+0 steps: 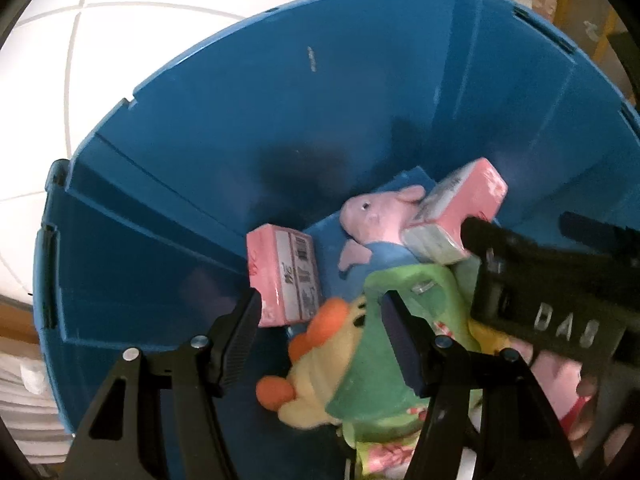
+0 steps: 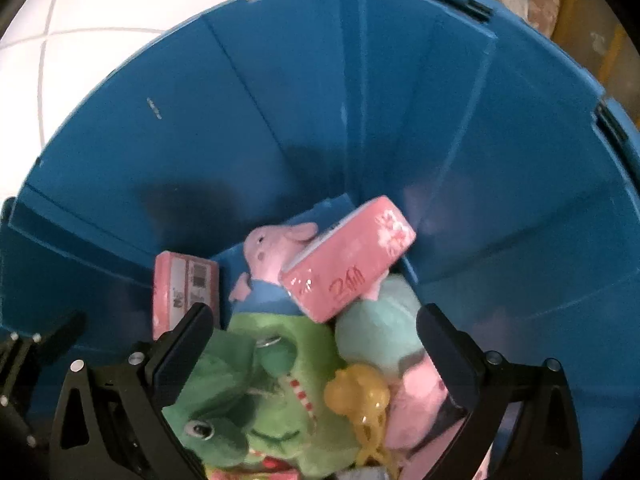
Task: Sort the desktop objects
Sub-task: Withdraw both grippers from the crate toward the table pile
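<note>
On my left wrist feed the left gripper is all black plastic: two angular fingers with triangular cut-outs in their arms, and small round silver screws at the joints. One pad is ribbed with fine grooves; the other looks smooth and dark navy. Crossing the right of that feed I see the right gripper's body, a black block with pale embossed letters reading "DAS". On my right wrist feed the right gripper has the same black build, smooth flat pads, silver screw heads and triangular openings.
</note>
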`<state>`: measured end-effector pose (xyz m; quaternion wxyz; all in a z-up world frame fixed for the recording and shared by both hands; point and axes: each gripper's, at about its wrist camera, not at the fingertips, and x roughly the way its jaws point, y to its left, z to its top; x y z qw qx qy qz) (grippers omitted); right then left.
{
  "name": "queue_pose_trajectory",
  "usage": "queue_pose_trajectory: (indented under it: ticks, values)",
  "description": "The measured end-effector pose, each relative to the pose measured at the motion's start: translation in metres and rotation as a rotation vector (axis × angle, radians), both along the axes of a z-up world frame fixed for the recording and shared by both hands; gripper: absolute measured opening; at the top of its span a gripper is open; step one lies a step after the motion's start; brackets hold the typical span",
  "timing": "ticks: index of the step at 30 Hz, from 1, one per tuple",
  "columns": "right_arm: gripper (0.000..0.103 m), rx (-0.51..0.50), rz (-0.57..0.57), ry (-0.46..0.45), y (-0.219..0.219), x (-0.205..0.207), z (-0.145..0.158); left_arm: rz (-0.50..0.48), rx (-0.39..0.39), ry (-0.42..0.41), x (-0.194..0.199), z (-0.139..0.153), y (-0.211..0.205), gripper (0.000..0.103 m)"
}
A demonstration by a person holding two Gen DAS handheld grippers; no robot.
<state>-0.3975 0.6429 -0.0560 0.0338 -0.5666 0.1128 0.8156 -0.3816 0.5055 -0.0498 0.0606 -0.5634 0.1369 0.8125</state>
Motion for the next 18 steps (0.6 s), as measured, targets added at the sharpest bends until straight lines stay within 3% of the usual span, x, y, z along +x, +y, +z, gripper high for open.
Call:
queue_pose_trajectory:
  ticks: [4,8,18]
  values:
    - [0.103,-0.056,-0.016,-0.011,0.007,0.006,0.011,-0.013,-0.060,0.020,0.014,0.016,0.000,0.061]
    - [0.103,-0.147,-0.026,0.013,0.007,0.014,0.032,-0.027,-0.054,0.067,0.033,0.045,-0.010,0.061]
    - [0.103,-0.122,0.065,0.073,-0.056,0.044,0.103,0.047,0.068,0.190,0.078,0.112,-0.082,0.061]
